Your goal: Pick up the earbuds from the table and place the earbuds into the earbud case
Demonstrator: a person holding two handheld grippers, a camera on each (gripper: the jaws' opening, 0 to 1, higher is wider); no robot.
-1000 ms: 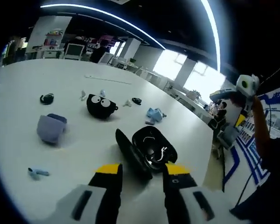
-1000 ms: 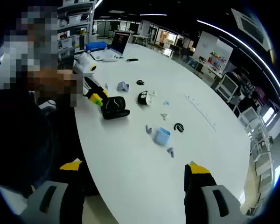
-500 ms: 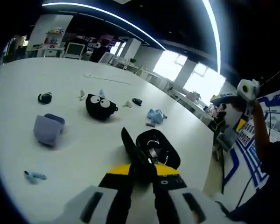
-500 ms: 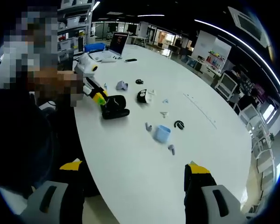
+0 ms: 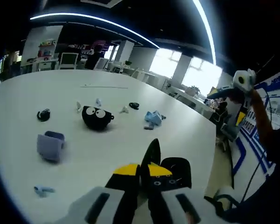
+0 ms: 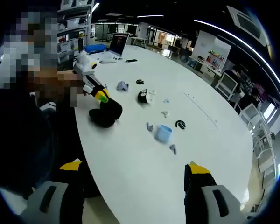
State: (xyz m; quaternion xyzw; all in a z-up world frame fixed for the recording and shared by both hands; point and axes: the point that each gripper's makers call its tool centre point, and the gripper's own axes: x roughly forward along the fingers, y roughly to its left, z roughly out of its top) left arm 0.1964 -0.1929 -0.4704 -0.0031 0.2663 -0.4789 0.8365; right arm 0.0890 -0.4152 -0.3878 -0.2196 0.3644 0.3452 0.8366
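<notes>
left gripper [image 5: 143, 172]: grey-white moulded jaw bodies, each with a dark oblong slot, black fingers capped with yellow tips. right gripper [image 6: 134, 173]: same build, grey jaw blocks with dark slots, black fingers, yellow tips. left gripper seen from the right gripper view has a white housing and a yellow-green tip. person's clothing [image 6: 23, 140] is dark, looks black.

Ceiling light strips [image 5: 98, 19] and bright windows [image 5: 184, 70] glare over the evenly lit white table [image 5: 112, 140]; fisheye edges bend.
</notes>
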